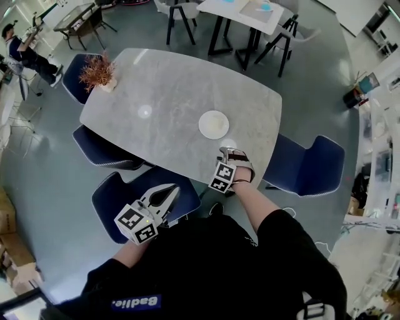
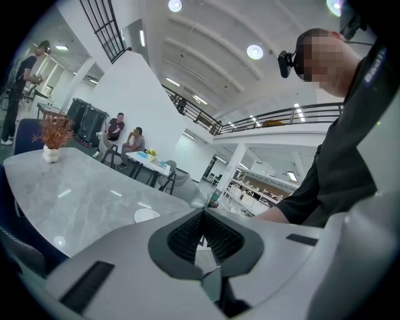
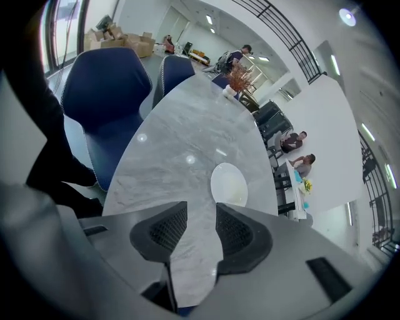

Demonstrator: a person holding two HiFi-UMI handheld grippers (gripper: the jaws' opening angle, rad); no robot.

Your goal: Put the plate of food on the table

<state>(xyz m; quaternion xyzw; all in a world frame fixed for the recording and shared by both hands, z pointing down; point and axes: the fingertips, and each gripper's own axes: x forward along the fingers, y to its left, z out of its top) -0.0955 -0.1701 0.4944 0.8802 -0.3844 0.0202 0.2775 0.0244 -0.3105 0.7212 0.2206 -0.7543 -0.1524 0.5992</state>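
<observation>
A round white plate (image 1: 214, 124) lies flat on the grey marble table (image 1: 162, 94), toward its near right side; a pale yellowish patch shows on it, too faint to identify. My right gripper (image 1: 230, 150) hovers over the table's near edge just short of the plate, open, nothing between its pads. In the right gripper view the plate (image 3: 229, 184) lies just beyond the gripper (image 3: 200, 209), apart from it. My left gripper (image 1: 173, 188) stays off the table over a chair, shut and empty. In the left gripper view, past the gripper (image 2: 201, 214), the plate (image 2: 147, 215) shows on the tabletop.
A small pot of dried reddish plant (image 1: 98, 74) stands at the table's far left corner. Blue chairs (image 1: 309, 165) (image 1: 100, 149) (image 1: 115, 200) ring the table. A white table with dark chairs (image 1: 240, 12) stands behind. People sit in the background (image 2: 125, 134).
</observation>
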